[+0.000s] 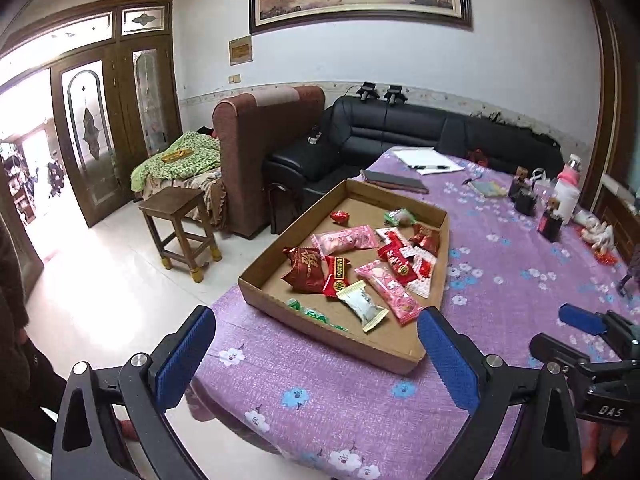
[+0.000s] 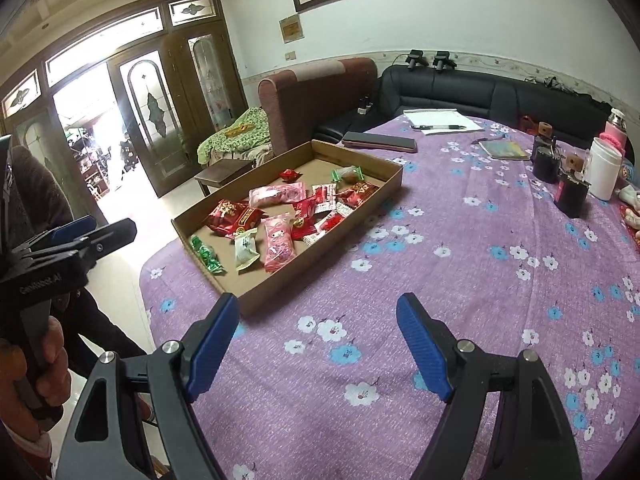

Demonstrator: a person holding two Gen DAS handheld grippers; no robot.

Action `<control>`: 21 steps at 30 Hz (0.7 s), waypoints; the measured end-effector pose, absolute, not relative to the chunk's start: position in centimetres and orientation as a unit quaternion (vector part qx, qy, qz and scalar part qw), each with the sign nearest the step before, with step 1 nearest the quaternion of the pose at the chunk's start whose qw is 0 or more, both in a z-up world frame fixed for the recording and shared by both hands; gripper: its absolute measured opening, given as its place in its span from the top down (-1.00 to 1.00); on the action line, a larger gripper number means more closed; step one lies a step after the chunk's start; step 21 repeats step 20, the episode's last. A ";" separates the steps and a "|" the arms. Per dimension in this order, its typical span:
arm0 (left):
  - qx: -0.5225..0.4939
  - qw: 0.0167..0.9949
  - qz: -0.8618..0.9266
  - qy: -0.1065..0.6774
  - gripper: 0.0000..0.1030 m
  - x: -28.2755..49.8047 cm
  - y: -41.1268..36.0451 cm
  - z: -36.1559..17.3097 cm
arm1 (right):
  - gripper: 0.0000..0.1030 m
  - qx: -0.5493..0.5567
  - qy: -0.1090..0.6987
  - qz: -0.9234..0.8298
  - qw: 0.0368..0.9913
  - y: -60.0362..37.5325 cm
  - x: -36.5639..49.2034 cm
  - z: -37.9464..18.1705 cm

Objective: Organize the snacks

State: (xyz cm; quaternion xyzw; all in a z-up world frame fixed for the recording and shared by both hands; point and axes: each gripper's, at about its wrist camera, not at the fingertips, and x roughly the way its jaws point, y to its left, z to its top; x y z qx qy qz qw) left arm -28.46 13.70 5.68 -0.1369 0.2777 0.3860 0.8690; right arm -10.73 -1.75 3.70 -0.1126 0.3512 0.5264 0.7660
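Observation:
A shallow cardboard tray (image 1: 256, 266) (image 2: 352, 216) sits on the purple floral tablecloth (image 1: 320, 380) (image 2: 460, 280) near the table's left edge. It holds several wrapped snacks: a dark red packet (image 1: 304, 270) (image 2: 224, 212), pink packets (image 1: 394, 290) (image 2: 278, 246), a white packet (image 1: 362, 306) (image 2: 246, 252) and green candies (image 1: 316, 314) (image 2: 206, 258). My left gripper (image 1: 316, 320) is open and empty, hovering before the tray's near edge. My right gripper (image 2: 318, 308) is open and empty above bare cloth, right of the tray's near corner.
Far side of the table holds a dark notebook (image 2: 380, 142), paper with a pen (image 2: 440, 126), a booklet (image 2: 504, 150), black jars (image 2: 572, 196), a white cup (image 2: 606, 168) and a pink-white bottle (image 1: 568, 188). A wooden stool (image 1: 180, 228) and sofas stand left of the table.

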 end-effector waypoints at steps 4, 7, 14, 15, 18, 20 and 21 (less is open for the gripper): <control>-0.160 0.868 0.379 0.279 -0.98 -29.2 14.0 5.6 | -0.56 -0.117 0.347 0.529 0.765 -1.7 -11.3 3.9; -0.155 0.871 0.385 0.264 -0.98 -29.8 13.6 5.9 | -0.56 -0.120 0.343 0.533 0.764 -1.7 -11.7 4.0; -0.155 0.887 0.353 0.253 -0.98 -30.4 13.2 6.1 | -0.56 -0.125 0.336 0.538 0.762 -1.7 -12.5 4.4; -0.146 0.889 0.354 0.249 -0.98 -30.4 12.9 6.3 | -0.56 -0.127 0.335 0.538 0.763 -1.8 -12.6 4.5; -0.130 0.892 0.357 0.244 -0.98 -30.5 12.3 6.7 | -0.56 -0.128 0.333 0.537 0.764 -2.0 -12.6 4.5; -0.133 0.889 0.366 0.240 -0.98 -30.6 12.4 6.8 | -0.56 -0.127 0.333 0.535 0.766 -2.2 -12.6 4.6; -0.133 0.889 0.366 0.240 -0.98 -30.6 12.4 6.8 | -0.56 -0.127 0.333 0.535 0.766 -2.2 -12.6 4.6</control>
